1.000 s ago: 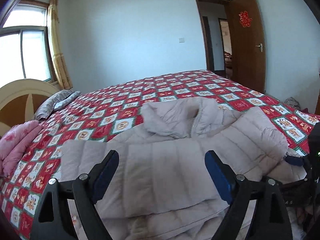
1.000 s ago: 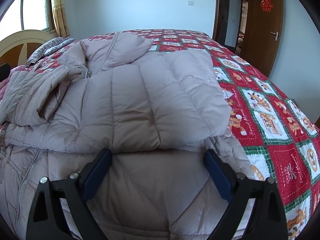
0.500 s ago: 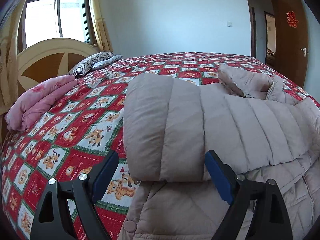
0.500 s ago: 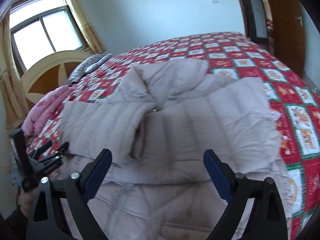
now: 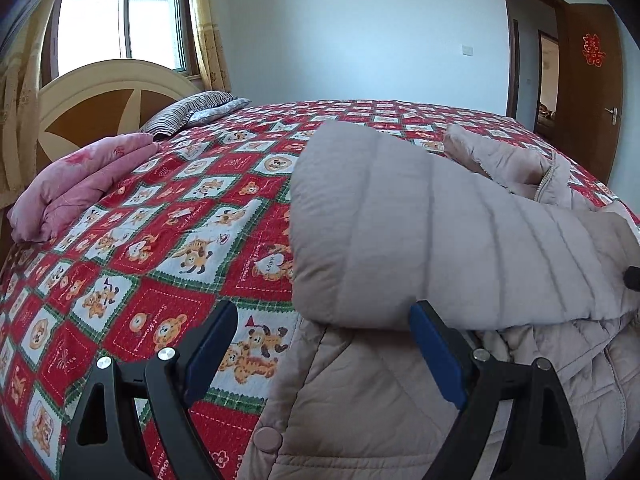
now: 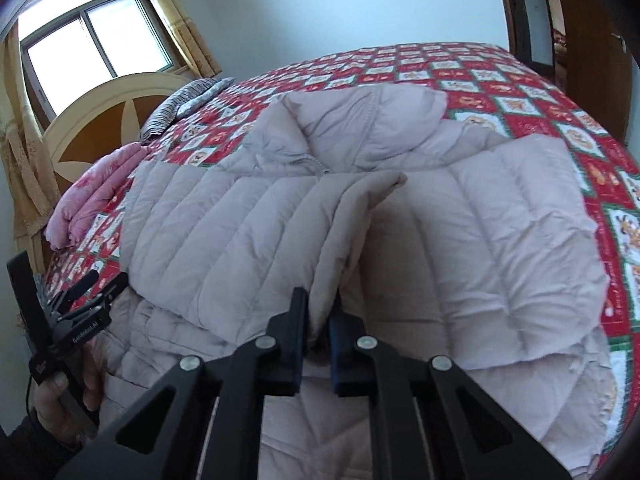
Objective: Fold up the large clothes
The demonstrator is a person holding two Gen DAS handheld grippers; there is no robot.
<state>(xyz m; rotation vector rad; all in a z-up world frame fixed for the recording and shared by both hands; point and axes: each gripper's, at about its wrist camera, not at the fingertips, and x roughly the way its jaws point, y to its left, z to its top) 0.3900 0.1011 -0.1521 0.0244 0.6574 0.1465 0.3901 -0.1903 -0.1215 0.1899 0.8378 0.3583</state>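
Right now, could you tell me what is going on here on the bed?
A person with a handheld gripper in each hand is folding a beige puffer jacket spread on a bed with a red patterned quilt. The right gripper is shut on the end of a sleeve that lies folded across the jacket's body. The left gripper is open above the jacket's left edge, holding nothing. A folded pink blanket and a striped pillow lie near the headboard.
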